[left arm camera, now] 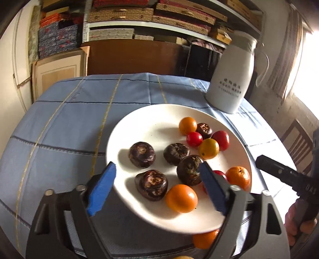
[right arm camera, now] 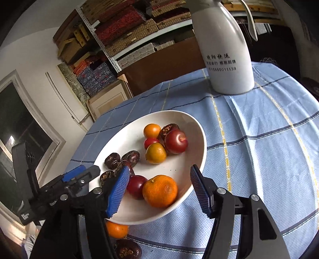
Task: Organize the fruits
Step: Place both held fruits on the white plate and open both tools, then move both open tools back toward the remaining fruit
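Note:
A white plate (left arm camera: 151, 123) on the blue checked cloth holds several dark water chestnuts (left arm camera: 142, 154), small oranges (left arm camera: 181, 198) and red cherry tomatoes (left arm camera: 194, 138). My left gripper (left arm camera: 157, 189) is open and empty over the plate's near edge, around a chestnut (left arm camera: 151, 184). My right gripper (right arm camera: 159, 191) is open and empty, straddling a mandarin (right arm camera: 160, 190) and a red fruit (right arm camera: 136, 186) at the plate's (right arm camera: 179, 119) near rim. The left gripper shows in the right wrist view (right arm camera: 79, 175). An orange (right arm camera: 116, 230) and a chestnut (right arm camera: 127, 251) lie on the cloth below the plate.
A tall white thermos jug (left arm camera: 231, 79) (right arm camera: 225, 51) stands on the cloth behind the plate to the right. Shelves of stacked boxes (left arm camera: 159, 18) and a brown cabinet (left arm camera: 135, 57) stand behind the table. A wooden chair (left arm camera: 299, 143) is at the right.

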Tool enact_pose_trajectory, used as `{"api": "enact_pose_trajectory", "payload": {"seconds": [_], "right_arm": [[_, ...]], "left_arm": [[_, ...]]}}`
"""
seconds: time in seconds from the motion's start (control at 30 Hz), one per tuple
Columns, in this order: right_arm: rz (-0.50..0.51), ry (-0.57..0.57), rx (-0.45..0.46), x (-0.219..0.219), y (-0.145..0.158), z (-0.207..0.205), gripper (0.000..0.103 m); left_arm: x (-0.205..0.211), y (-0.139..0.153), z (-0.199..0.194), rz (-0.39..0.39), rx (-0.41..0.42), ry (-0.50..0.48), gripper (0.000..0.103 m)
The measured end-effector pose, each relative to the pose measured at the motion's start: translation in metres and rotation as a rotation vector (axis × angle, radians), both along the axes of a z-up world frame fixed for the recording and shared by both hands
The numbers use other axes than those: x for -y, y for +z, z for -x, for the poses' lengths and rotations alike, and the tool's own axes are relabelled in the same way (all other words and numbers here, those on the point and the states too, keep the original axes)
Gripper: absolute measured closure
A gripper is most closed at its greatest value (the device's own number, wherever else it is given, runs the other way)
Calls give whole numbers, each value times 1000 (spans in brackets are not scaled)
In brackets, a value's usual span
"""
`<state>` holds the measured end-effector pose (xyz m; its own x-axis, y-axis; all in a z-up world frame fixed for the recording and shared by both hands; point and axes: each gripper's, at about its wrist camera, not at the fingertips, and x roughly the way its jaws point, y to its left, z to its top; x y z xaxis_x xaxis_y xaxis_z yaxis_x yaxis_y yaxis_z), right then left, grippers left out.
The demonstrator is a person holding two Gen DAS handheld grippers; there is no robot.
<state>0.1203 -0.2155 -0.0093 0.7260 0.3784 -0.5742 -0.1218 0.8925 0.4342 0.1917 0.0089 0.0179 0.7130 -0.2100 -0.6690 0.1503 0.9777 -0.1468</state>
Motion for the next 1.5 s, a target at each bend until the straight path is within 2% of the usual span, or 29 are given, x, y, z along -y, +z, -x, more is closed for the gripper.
{"api": "enact_pose_trajectory", "payload": {"seconds": [0.07, 0.4, 0.57, 0.7, 0.8, 1.13, 1.3, 1.5], "right_arm": [[-20, -11, 7, 4, -1, 0, 34], [-59, -64, 0, 20, -8, 23, 33], [-73, -61, 2, 21, -12, 42, 27], [-58, -51, -17, 16, -17, 53, 23], [-74, -15, -22, 11, -19, 60, 18], [-35, 66, -17, -12, -21, 86, 18], [-65, 60, -30, -11, -25, 94, 17], [-74, 50, -52, -9, -29, 96, 17]], "left_arm": [[-5, 2, 5, 3, 13, 17, 10], [-26, -7, 48, 0, 15, 69, 7], [-31, -13, 76, -7, 9, 66, 5], [-28, -26, 93, -68, -13, 71, 5], [-25, -31, 101, -70, -33, 50, 5], [-15, -33, 107, -101, -29, 30, 5], [-24, -32, 115, -55, -29, 60, 5], [-34, -37, 118, 19, -70, 82, 5]]}}
